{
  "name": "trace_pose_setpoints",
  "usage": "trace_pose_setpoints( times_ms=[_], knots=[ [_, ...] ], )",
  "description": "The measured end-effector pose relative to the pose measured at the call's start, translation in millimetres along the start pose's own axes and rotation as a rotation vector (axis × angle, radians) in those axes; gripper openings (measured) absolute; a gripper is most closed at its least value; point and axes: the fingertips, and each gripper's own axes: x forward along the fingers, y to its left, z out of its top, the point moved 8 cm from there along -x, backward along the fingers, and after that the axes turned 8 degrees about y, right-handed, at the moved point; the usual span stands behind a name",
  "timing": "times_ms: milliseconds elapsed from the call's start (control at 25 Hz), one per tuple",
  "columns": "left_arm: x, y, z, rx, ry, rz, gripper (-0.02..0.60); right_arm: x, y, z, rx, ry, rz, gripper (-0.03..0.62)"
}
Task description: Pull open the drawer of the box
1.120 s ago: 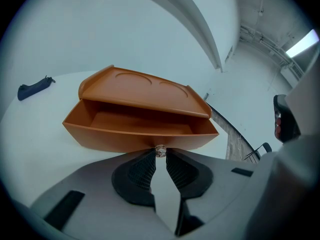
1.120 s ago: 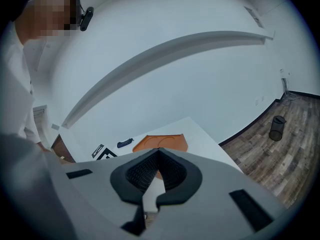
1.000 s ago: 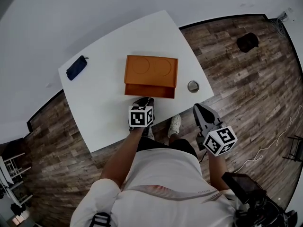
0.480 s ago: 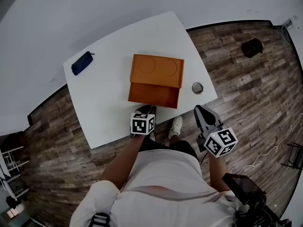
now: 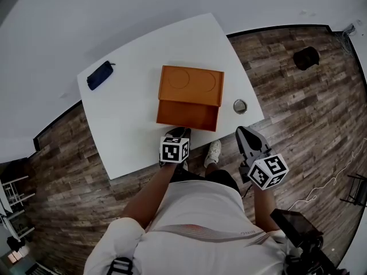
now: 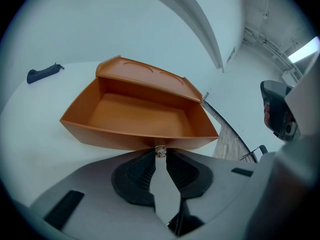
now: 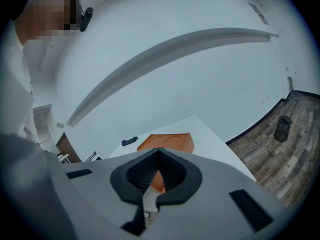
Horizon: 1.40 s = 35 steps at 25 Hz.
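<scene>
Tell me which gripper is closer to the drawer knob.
Left. The left gripper is clamped on the knob of the drawer; the right gripper hangs shut beyond the table edge.

White table [image 5: 127,128], dark wood floor [image 5: 298,116]

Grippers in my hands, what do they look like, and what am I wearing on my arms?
The left claw and the right claw each have a light grey plastic body with two black ribbed pads. Each carries a white cube printed with black square markers. No cables show on them. The person wears a white short-sleeved shirt.
</scene>
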Motion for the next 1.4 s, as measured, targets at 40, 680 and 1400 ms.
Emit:
trace_pose_setpoints(
  times_ms=[40,680,1400],
  knots=[
    [-1,0,0,0.0,-0.006,-0.003,0.078,0,0,0,-0.001,-0.001,0.002,-0.002],
    [-72,9,4,0.046,-0.205,-0.061,0.118,19,16,10,-0.032,-0.016,0.057,-0.002],
    [-272,-21,101,0.262,-0.805,0.113,0.012,21,43,111,-0.201,-0.19,0.106,-0.002]
  ],
)
